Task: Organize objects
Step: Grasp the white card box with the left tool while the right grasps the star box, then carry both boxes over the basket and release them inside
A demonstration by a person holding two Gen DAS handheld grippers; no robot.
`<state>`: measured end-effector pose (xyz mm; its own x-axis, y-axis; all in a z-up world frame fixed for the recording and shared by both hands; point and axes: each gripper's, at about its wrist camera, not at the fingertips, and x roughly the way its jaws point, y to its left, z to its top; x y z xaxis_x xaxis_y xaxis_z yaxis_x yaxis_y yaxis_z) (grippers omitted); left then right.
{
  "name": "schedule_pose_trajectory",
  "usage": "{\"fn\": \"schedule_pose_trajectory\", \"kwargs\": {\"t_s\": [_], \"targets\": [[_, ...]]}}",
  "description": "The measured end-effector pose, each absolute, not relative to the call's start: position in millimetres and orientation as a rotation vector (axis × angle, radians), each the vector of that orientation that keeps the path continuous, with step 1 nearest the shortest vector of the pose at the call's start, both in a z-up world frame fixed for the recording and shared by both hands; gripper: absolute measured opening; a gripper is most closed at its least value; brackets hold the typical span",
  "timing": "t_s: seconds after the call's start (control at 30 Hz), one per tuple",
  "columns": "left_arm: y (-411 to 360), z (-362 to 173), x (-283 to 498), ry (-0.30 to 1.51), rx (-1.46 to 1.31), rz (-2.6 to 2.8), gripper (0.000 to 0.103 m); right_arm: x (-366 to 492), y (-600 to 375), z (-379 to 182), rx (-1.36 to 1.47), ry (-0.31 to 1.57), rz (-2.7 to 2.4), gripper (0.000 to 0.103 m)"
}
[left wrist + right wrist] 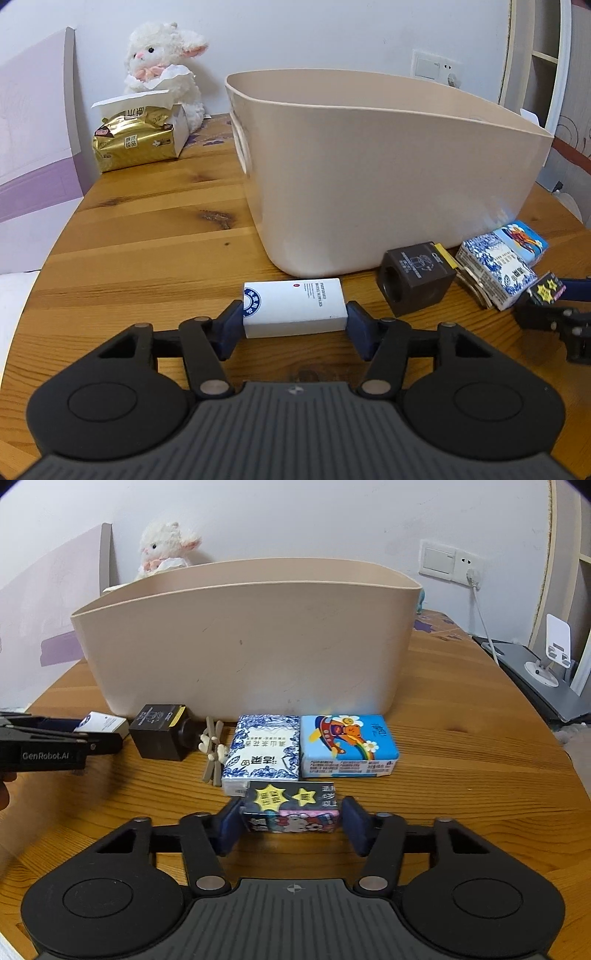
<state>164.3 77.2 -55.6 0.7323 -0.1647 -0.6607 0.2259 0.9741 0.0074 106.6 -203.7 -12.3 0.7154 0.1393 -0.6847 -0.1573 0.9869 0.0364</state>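
Left wrist view: left gripper pinches the white hotel-supplies box by its short ends at lower centre, low over the wooden table just before the beige bin; the grip looks near the box's rear edge, so it could pivot out on the lift or clip the bin's tall wall. Right wrist view: right gripper brackets the dark star-print tissue pack at lower centre, left pad touching, right pad slightly apart, so I can't tell if it's clamped; the pack is soft and glossy and may slip, or drag the blue-white tissue pack touching it behind.

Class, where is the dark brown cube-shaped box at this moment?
The dark brown cube box sits on the wooden table against the beige tub, between the white box and the blue-and-white tissue pack.
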Motion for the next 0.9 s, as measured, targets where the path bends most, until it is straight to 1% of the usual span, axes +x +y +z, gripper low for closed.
{"fn": "schedule_pose_trajectory", "kwargs": {"t_s": [0.23,0.43,0.9], "targets": [[71.2,-51.7,148.2,0.717,0.126,-0.239,0.061,100.7,-214.2,-7.9,0.021,0.762,0.197,0.047],[68.4,-40.1,133.4,0.689,0.128,-0.249,0.061,87.0,-221.2,3.5,0.026,0.727,0.216,0.047],[63.8,23.6,109.2,0.539,0.144,-0.230,0.061,74.5,-240.7,64.4,0.018,0.571,0.238,0.047]]}}
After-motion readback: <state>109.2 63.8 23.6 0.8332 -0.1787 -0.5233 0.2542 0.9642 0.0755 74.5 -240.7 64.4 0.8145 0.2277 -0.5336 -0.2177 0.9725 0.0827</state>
